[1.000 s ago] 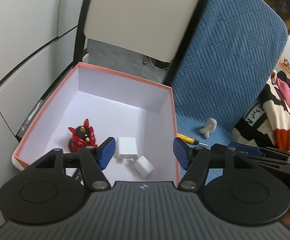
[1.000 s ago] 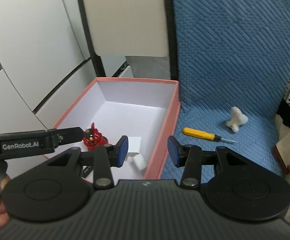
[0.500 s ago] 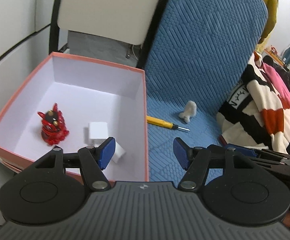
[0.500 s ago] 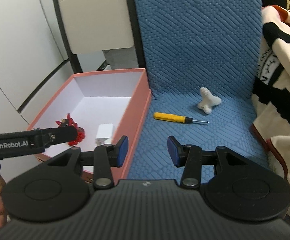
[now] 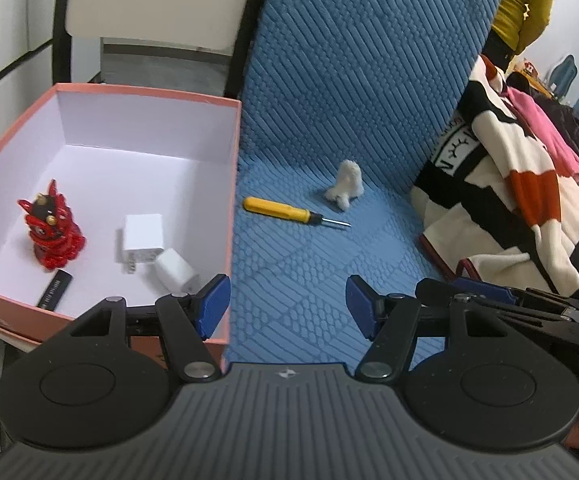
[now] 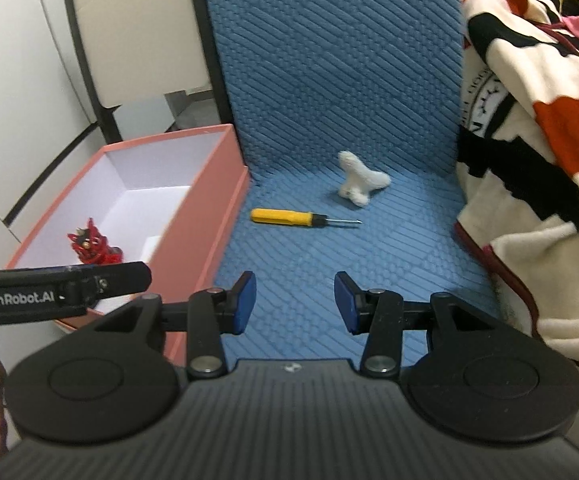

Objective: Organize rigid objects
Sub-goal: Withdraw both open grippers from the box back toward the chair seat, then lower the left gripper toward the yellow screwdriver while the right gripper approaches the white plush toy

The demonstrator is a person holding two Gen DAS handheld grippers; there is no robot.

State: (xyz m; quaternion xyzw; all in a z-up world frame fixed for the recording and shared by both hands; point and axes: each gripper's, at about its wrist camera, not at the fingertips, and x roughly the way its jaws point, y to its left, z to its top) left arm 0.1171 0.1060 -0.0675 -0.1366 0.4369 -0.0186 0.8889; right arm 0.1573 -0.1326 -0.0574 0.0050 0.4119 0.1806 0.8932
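A pink box (image 5: pixel 234 184) (image 6: pixel 205 200) stands at the left on a blue quilted seat (image 5: pixel 309 272) (image 6: pixel 313 256). It holds a red figurine (image 5: pixel 51 226) (image 6: pixel 91 246), two white chargers (image 5: pixel 143 238) (image 5: pixel 175 270) and a small black stick (image 5: pixel 54 290). A yellow screwdriver (image 5: pixel 285 212) (image 6: pixel 289 217) and a white bone-shaped toy (image 5: pixel 345 190) (image 6: pixel 359 182) lie on the seat to the right of the box. My left gripper (image 5: pixel 287 306) is open and empty over the box's near right corner. My right gripper (image 6: pixel 295 302) is open and empty, in front of the screwdriver.
A striped blanket (image 5: pixel 521 200) (image 6: pixel 537 128) lies on the right side of the seat. The blue backrest (image 5: pixel 361 60) rises behind. A white chair back (image 5: pixel 157 0) and white wall panels stand at the left. A person (image 5: pixel 521 4) stands far right.
Both grippers have swung right, away from the box and toward the seat. The screwdriver and white toy now sit nearer the middle of both views. Both grippers stay open.
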